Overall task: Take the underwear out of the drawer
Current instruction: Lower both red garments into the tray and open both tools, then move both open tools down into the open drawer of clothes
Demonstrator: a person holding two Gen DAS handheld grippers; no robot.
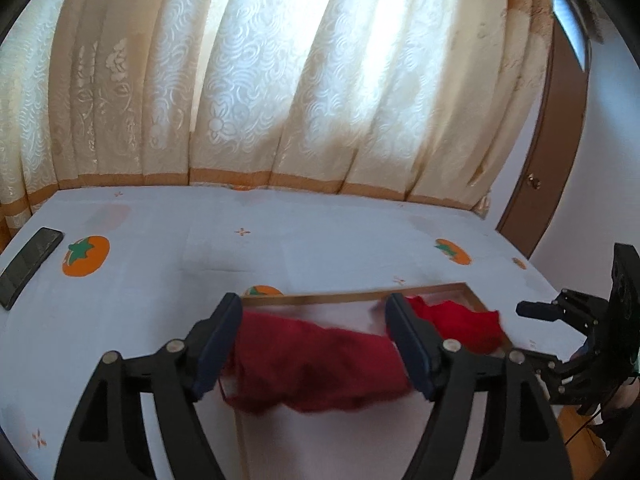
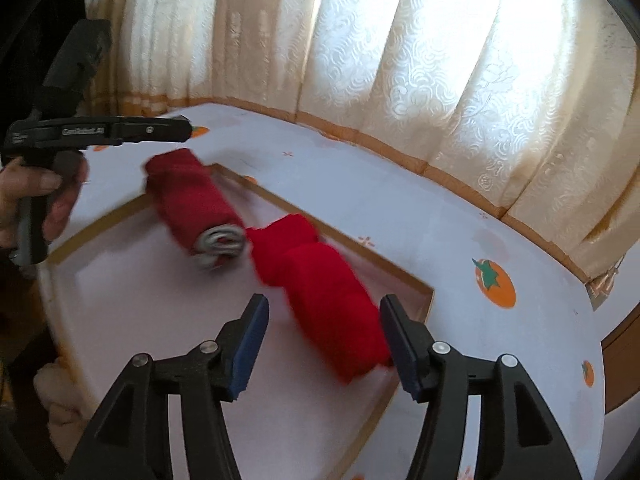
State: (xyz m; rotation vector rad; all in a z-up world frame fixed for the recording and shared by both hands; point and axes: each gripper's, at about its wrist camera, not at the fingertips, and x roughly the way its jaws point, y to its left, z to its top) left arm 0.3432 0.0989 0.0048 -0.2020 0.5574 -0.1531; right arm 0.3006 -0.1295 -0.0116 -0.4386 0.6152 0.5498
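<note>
Both grippers agape, gripping nothing, a red underwear roll between each.

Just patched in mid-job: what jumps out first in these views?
Two rolled red garments: the dark red roll across the drawer's wooden rim, the bright red roll inside it. The open right gripper straddles the bright one. Sunlit cream curtains fill the background.
</note>
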